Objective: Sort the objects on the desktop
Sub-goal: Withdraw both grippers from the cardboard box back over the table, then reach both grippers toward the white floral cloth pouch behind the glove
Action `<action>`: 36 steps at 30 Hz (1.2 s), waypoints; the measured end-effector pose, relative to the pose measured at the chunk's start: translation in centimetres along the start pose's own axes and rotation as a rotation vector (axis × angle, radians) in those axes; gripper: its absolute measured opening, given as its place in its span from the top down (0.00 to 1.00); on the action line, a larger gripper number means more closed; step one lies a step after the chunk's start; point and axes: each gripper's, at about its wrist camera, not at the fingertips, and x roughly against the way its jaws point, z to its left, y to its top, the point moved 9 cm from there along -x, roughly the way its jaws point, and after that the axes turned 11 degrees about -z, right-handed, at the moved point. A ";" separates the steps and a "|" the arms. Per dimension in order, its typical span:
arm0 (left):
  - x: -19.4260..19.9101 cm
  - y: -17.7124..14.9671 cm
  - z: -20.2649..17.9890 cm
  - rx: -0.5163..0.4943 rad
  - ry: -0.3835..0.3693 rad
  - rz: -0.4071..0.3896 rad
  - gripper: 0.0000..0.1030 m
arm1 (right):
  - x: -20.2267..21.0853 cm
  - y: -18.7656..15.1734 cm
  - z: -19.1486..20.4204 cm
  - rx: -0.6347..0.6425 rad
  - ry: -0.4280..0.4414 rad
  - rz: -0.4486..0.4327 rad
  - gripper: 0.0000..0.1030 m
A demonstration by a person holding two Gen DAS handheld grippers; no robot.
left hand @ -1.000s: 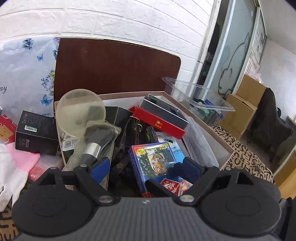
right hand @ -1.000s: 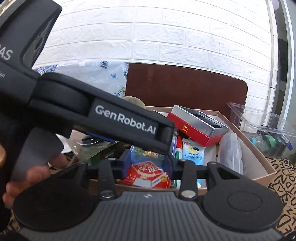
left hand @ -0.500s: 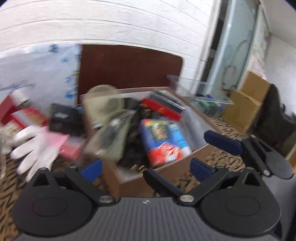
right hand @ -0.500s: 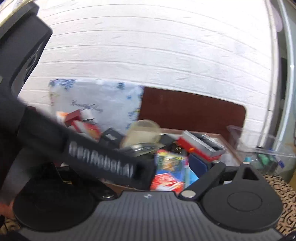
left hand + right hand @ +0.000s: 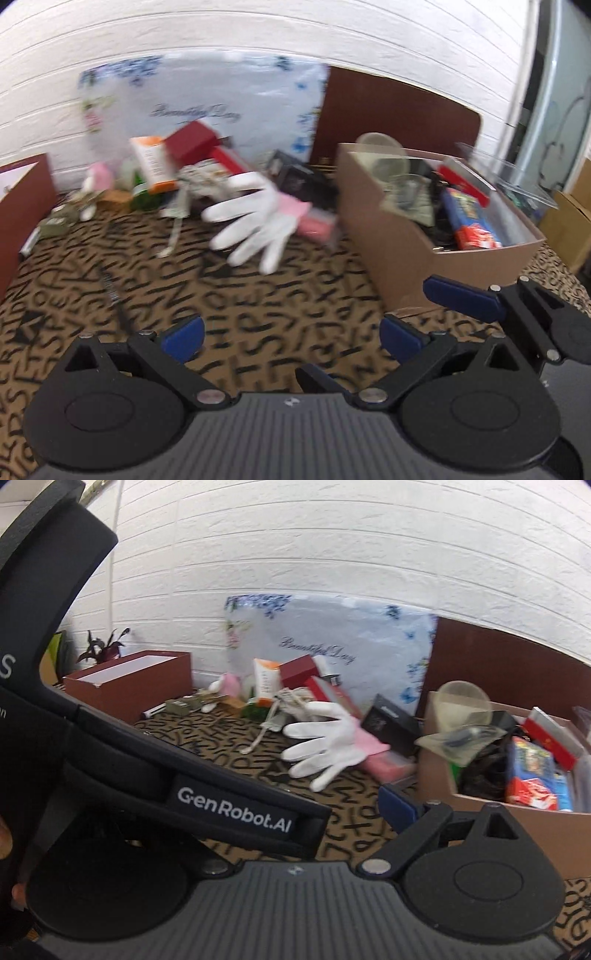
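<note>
Left tool is spread wide with nothing in it, hanging low centre over the letter-print table, so I'd guess it's lining up a fresh pick. The unsorted stuff sits mid-frame, white glove in front of the red and orange boxes by the wall, while the cardboard box at right is already stuffed with sorted things. Right tool: only one blue fingertip shows, the rest is blocked, so can't tell its opening.
</note>
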 end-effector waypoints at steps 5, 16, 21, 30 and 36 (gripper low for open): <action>1.2 -0.3 2.7 0.020 0.037 -0.010 0.00 | -1.4 0.2 2.6 0.019 0.014 0.023 0.08; 1.5 -0.2 5.6 0.043 0.069 -0.026 0.00 | -3.2 0.0 4.7 0.063 0.002 0.063 0.08; 0.7 0.3 5.9 0.027 0.071 -0.032 0.00 | -3.9 0.3 4.2 0.067 -0.022 0.064 0.05; -2.9 1.1 8.2 0.052 0.078 -0.015 0.00 | -8.8 -0.6 2.4 0.082 -0.053 0.086 0.05; -6.1 2.1 10.0 0.113 0.067 -0.005 0.00 | -12.8 -0.9 0.4 0.095 -0.081 0.083 0.05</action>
